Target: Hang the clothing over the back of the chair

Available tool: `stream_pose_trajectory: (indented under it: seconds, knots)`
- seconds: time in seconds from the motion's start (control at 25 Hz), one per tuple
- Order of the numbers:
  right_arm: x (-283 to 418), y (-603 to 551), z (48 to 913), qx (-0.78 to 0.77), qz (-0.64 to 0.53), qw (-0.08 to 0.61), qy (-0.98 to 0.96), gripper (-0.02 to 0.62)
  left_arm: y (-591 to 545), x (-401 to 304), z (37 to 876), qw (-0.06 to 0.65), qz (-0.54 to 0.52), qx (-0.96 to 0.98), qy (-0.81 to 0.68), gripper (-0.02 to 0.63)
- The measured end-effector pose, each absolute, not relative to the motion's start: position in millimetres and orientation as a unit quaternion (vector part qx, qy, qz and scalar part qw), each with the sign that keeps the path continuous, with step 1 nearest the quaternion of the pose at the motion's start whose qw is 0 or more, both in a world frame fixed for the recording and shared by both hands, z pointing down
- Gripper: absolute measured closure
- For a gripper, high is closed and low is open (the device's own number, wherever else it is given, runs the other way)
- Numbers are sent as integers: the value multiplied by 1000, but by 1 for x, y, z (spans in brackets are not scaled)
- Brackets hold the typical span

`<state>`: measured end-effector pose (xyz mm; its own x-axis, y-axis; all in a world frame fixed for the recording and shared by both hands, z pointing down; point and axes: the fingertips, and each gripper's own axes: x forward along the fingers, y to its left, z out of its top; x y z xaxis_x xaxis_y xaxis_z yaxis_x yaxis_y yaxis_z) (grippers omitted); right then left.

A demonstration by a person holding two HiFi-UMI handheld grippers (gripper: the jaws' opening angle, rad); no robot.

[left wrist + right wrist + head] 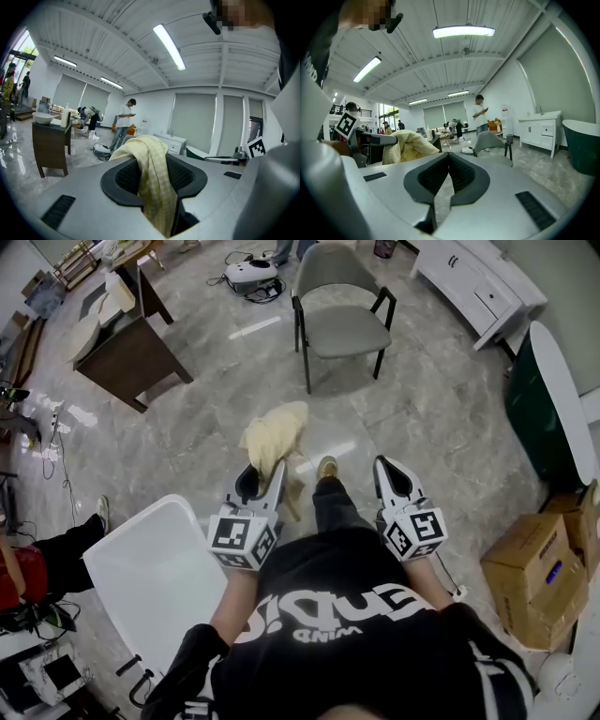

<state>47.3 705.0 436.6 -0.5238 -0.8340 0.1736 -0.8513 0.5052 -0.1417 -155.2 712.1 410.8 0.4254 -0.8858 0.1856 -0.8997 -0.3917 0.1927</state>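
- Grey marble floor (394, 409) fills the head view, and you stand at its lower middle with both grippers held out ahead of you.
- Your left gripper (264, 476) is clamped on the clothing (275, 432). Its own view shows the pale yellow checked fabric pinched between the black pads, draped over their far tips and trailing back down the slot.
- From that grip the clothing bunches forward in a loose heap just above the centre of the head view, up off the floor.
- Your right gripper (389, 470) sits level with the left one, right of centre. Its jaws are closed tip to tip with nothing between them.
- Your shoe (326, 468) shows between the two grippers.
- Up at the top centre of the head view stands the chair (339, 306), grey with black legs, its seat turned toward you and its back on the far side. It is well apart from the clothing.
- Farther out, a dark wooden table (131, 357) stands at upper left and a white cabinet (478, 282) at upper right. A dark green tub (534, 409) is at the right edge, and cardboard boxes (539, 568) are at lower right.
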Motion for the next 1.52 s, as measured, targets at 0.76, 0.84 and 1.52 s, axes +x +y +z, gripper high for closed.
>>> stream_pose_trajectory:
  seconds: [0.76, 0.84, 1.52]
  knots:
    - [35, 498, 433, 462, 120, 45, -878, 581, 523, -174, 395, 135, 24, 821, -555, 446]
    - [37, 474, 430, 460, 120, 43, -879, 581, 502, -174, 392, 135, 24, 818, -559, 446]
    - [52, 328, 422, 444, 113, 34, -888, 581, 363, -161, 380, 121, 15, 807, -578, 446]
